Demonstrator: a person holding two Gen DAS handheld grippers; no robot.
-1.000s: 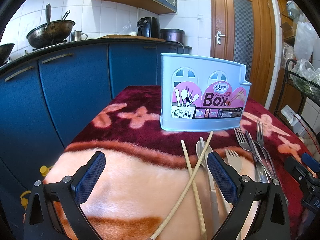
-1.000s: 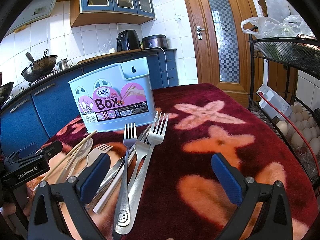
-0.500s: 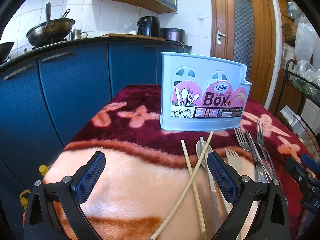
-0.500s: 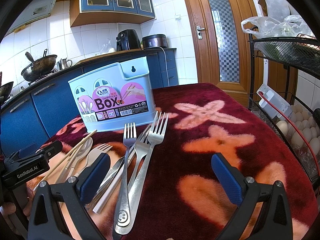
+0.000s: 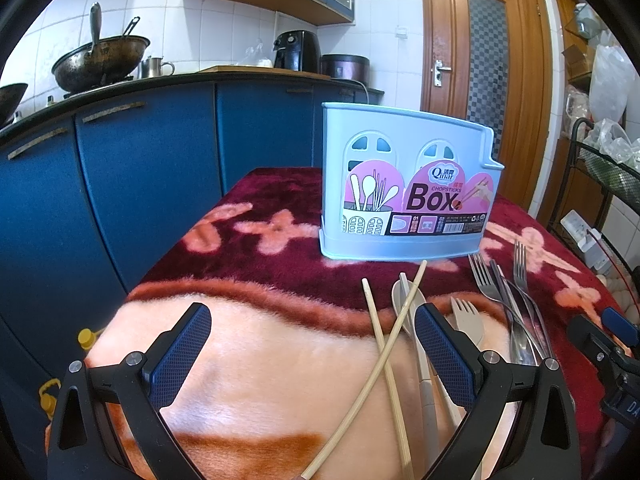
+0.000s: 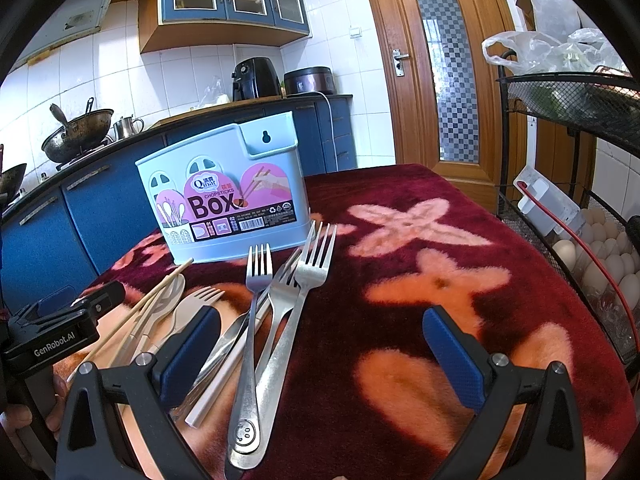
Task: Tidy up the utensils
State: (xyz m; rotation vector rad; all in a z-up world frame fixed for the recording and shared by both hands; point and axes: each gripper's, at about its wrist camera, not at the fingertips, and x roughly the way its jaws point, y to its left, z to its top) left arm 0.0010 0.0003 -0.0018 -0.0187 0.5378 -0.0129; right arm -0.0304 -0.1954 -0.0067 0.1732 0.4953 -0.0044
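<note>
Both claws spread wide, holding nothing: left claw [image 5: 312, 354] and right claw [image 6: 320, 354] hover near side of the blue chopsticks box [image 5: 406, 184], where crossed chopsticks [image 5: 384, 344], beige spoon [image 5: 408, 312] and steel forks [image 6: 280, 320] lie on the blanketed surface [image 6: 400, 280]

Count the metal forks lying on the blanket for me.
3: left fork, middle fork and right fork, fanned together before the utensil box. Their overlapping handles could hide another.
</note>
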